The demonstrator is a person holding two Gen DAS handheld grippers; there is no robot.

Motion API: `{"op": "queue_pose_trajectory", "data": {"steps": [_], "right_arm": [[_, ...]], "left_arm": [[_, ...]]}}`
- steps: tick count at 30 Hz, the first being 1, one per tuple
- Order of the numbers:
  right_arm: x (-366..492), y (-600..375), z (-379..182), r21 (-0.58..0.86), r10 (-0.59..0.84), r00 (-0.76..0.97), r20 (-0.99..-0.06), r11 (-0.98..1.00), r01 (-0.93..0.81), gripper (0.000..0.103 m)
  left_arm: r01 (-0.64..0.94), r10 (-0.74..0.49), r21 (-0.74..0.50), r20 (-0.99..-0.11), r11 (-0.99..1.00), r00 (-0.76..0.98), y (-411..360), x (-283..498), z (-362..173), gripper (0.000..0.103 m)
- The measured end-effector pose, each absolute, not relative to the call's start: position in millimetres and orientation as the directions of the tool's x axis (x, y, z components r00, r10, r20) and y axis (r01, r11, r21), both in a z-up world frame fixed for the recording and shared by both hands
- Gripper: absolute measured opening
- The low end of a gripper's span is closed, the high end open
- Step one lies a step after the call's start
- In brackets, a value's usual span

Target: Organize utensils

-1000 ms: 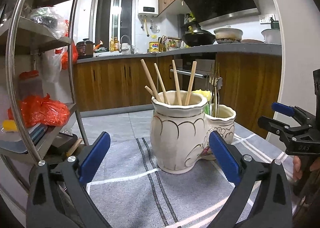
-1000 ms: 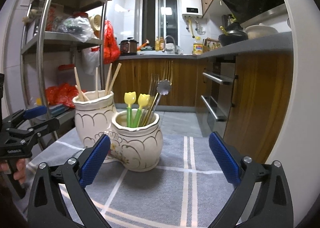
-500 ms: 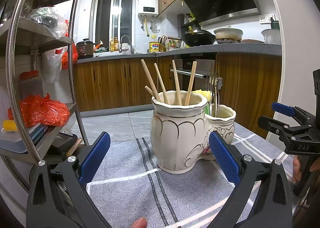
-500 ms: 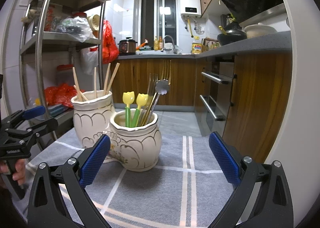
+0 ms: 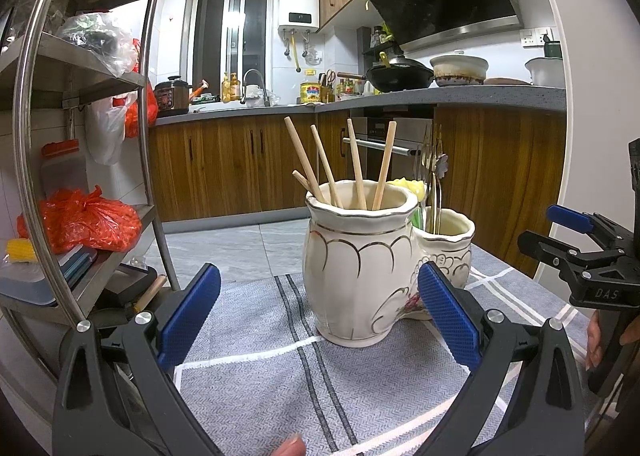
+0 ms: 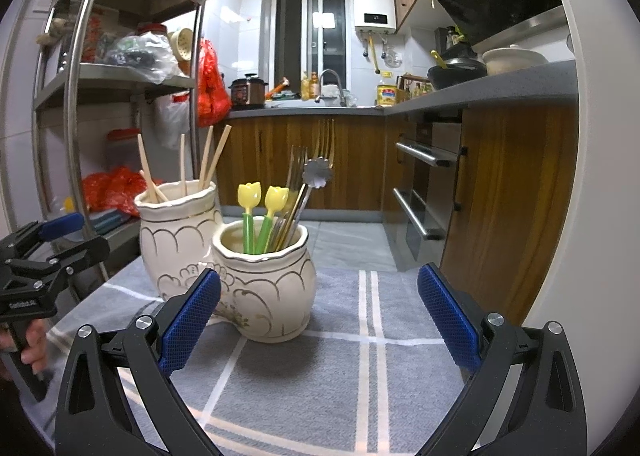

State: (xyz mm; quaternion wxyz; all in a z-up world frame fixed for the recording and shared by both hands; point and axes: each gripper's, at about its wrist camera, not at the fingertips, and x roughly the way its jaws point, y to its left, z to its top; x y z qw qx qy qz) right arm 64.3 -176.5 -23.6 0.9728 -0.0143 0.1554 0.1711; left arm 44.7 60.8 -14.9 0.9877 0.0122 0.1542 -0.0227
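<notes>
Two joined cream ceramic jars stand on a grey striped cloth (image 5: 256, 340). The taller jar (image 5: 356, 268) (image 6: 176, 240) holds several wooden chopsticks (image 5: 352, 163) (image 6: 208, 157). In the shorter jar (image 6: 268, 280) (image 5: 450, 244) stand two yellow tulip-topped utensils (image 6: 256, 211), metal forks (image 6: 316, 159) and a flower-ended spoon. My left gripper (image 5: 316, 320) is open and empty, a short way in front of the tall jar. My right gripper (image 6: 316, 320) is open too, holding nothing, with the short jar just beyond its left finger.
A steel shelf rack (image 5: 84, 135) with red bags stands left of the table. Wooden cabinets and an oven (image 6: 428, 191) lie beyond the far table edge. A hand (image 6: 34, 344) holds the other gripper at the left; a fingertip (image 5: 292, 446) shows at the bottom.
Both grippers stay open and nearly still. The right view has drifted slightly closer to the jars, and a fingertip has appeared at the bottom of the left view.
</notes>
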Motion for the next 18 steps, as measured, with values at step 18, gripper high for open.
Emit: {"op": "queue_pose_trajectory", "data": {"steps": [18], "right_arm": [[64.8,-174.4,-25.5,0.023,0.323,0.892,-0.316,0.943,-0.333,0.098]], "left_arm": [[0.046,-0.039,0.016,-0.306,0.999,0.951,61.6,44.4,-15.3,0.097]]}}
